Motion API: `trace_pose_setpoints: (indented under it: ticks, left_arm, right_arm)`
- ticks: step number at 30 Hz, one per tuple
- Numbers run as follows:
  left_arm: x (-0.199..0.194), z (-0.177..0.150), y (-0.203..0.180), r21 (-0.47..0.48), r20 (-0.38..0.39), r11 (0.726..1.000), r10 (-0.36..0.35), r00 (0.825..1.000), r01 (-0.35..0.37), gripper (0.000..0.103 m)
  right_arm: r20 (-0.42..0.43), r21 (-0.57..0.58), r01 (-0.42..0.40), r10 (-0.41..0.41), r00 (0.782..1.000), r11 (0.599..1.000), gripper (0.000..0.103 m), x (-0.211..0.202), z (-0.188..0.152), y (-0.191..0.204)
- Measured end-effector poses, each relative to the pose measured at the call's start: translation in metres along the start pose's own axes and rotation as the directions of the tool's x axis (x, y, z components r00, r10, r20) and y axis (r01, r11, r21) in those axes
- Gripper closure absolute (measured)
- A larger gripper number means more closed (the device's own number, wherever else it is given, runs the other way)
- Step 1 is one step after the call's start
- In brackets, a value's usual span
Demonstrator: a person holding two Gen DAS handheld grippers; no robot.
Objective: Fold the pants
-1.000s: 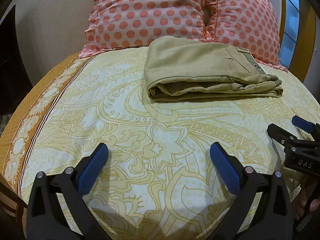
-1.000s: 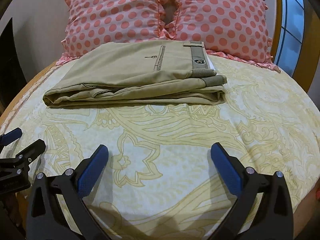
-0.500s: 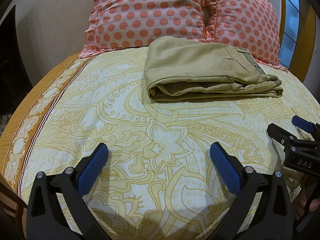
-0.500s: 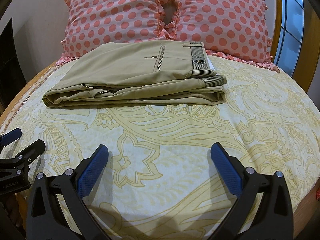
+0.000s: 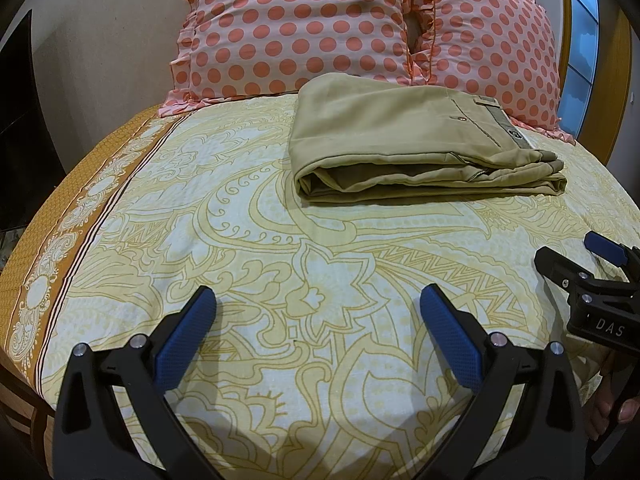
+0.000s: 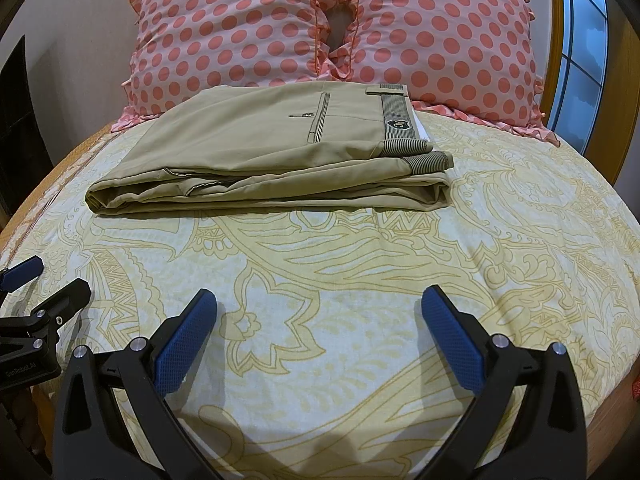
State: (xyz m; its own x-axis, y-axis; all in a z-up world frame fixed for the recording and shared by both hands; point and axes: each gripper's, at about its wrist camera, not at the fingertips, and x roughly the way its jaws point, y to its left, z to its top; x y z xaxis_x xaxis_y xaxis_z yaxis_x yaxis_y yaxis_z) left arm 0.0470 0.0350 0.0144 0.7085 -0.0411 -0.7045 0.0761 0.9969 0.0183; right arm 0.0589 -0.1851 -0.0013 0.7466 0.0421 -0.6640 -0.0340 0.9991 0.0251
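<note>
Left gripper: jaws spread wide, nothing between, blue pads hovering over bare bedsheet near the front edge. Right gripper: same, jaws spread wide, empty, above the sheet. Both side by side, apart; right one visible at the right border of the left view, left one at the left border of the right view. Fingers of a hand just visible under the right gripper's body.

Khaki pants folded into a flat stacked bundle, lying well ahead of both grippers, toward the head of the bed. Waistband with striped lining and badge on the right end, back pocket facing up, fold on the left end. Far edge of pants touching or just beside two pink polka-dot pillows standing against the wall. Sheet yellow paisley, orange border strip on the left side.
</note>
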Motion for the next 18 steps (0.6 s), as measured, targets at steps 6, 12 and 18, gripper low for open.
trace_pose_setpoints:
  ticks: [6,12,18]
  left_arm:
    - [0.0005,0.0002,0.0003,0.0,-0.001,1.0,0.0,1.0,0.0,0.002]
    - [0.0009,0.0,-0.0005,0.001,-0.005,1.0,0.001,1.0,-0.001,0.002]
    - [0.0004,0.0005,-0.0003,0.0,-0.001,1.0,0.0,1.0,0.0,0.002]
  right_arm:
    - [0.0,0.0,0.0,0.0,1.0,1.0,0.001,0.0004,-0.0002,0.0]
    - [0.001,0.001,0.001,-0.001,1.0,1.0,0.001,0.0008,-0.0004,0.0001]
    - [0.001,-0.001,-0.001,0.001,1.0,1.0,0.001,0.0008,-0.0004,-0.001]
